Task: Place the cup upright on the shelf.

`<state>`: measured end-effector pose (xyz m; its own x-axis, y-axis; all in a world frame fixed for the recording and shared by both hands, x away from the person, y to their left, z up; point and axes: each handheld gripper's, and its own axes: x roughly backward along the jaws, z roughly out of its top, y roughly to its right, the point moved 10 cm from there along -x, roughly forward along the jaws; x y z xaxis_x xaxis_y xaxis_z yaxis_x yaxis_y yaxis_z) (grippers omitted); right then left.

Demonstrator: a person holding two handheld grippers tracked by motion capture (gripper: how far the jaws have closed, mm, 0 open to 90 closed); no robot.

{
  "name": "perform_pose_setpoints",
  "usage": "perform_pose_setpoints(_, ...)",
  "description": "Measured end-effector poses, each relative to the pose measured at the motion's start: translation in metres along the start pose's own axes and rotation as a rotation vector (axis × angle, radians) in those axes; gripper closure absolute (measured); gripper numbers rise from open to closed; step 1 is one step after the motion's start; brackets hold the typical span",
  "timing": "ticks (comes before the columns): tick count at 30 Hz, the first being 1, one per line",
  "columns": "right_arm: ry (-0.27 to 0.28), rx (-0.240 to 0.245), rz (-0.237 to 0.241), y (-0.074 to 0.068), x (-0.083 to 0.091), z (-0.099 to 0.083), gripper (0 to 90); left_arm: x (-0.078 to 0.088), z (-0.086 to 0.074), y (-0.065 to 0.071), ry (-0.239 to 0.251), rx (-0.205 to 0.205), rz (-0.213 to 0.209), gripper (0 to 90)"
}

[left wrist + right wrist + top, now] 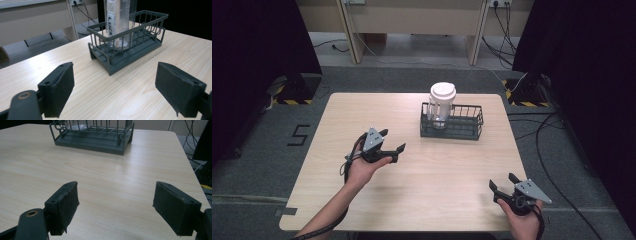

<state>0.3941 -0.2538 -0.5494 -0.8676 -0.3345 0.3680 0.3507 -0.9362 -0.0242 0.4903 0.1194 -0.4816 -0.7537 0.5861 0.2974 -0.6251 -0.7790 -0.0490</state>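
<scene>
A dark grey wire basket [462, 129] [147, 47] [100, 143] stands on the far middle of the table. In its left end stands a clear plastic cup [440, 107] [120, 22] [77, 126] with a white lid, upright. My left gripper [391, 141] [115, 90] is held over the table's left half, open and empty, its jaws pointing toward the basket. Near the front right corner my right gripper [503, 182] [115, 207] is open too, with nothing between its jaws.
The light wooden table [412, 200] has bare surface between the grippers and the basket. Cables [557, 150] run over the grey floor at the right. Black curtains hang at both sides, and a wooden bench frame [412, 25] stands behind the table.
</scene>
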Motion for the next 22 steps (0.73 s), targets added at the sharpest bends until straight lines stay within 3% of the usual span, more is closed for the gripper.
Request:
perform_pose_setpoints(15,-0.001,0.001,-0.004,0.0,0.0,0.0,20.9,0.047,-0.044,-0.01,-0.025,0.039,0.042,15.4)
perform_pose_setpoints(22,-0.002,0.003,-0.006,0.0,0.0,0.0,20.2,0.063,-0.066,-0.004,-0.024,0.073,0.061,15.8)
